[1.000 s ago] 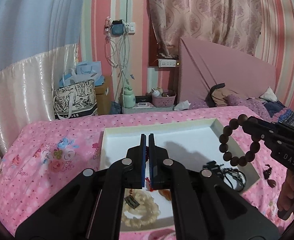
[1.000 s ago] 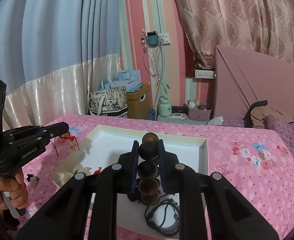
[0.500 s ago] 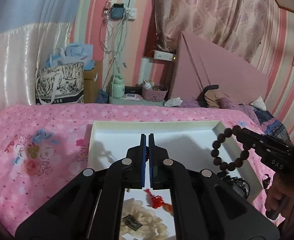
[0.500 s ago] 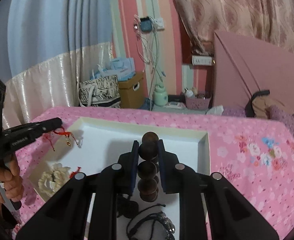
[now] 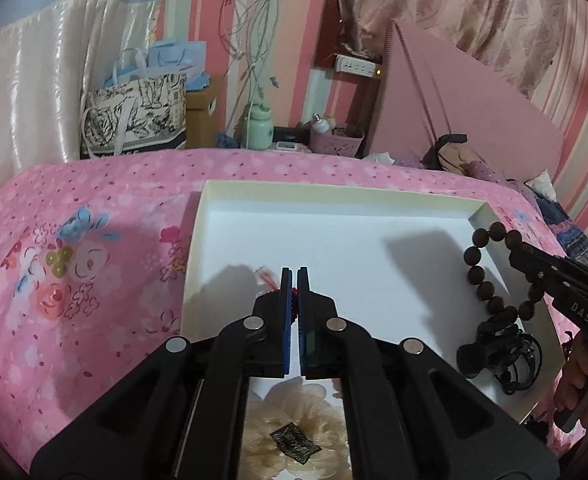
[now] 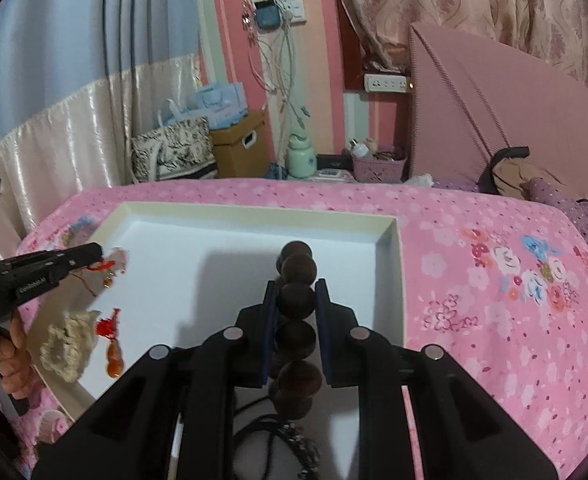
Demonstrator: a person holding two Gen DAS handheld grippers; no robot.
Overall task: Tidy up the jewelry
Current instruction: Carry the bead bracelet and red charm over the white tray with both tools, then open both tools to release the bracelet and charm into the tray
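A white tray (image 5: 333, 196) lies on the pink bed. My left gripper (image 5: 292, 276) is shut on a red string charm (image 6: 108, 270), held above the tray's left side; from the right wrist view the gripper (image 6: 94, 254) shows at far left. My right gripper (image 6: 295, 292) is shut on a dark wooden bead bracelet (image 6: 297, 300), held over the tray's right part; in the left wrist view the bracelet (image 5: 489, 280) hangs from it. In the tray lie a cream crochet flower (image 6: 68, 344), a red knot with an orange gourd (image 6: 112, 344) and black cords (image 5: 501, 352).
The pink floral bedsheet (image 6: 493, 280) surrounds the tray. Beyond the bed stand a patterned bag (image 5: 134, 116), a cardboard box (image 6: 240, 148), a green bottle (image 5: 260, 130) and a pink basket (image 5: 335, 142). A padded headboard (image 6: 513, 100) rises at the right.
Both grippers have dropped lower and closer over the tray with their loads. The red charm now hangs just ahead of my left fingertips.
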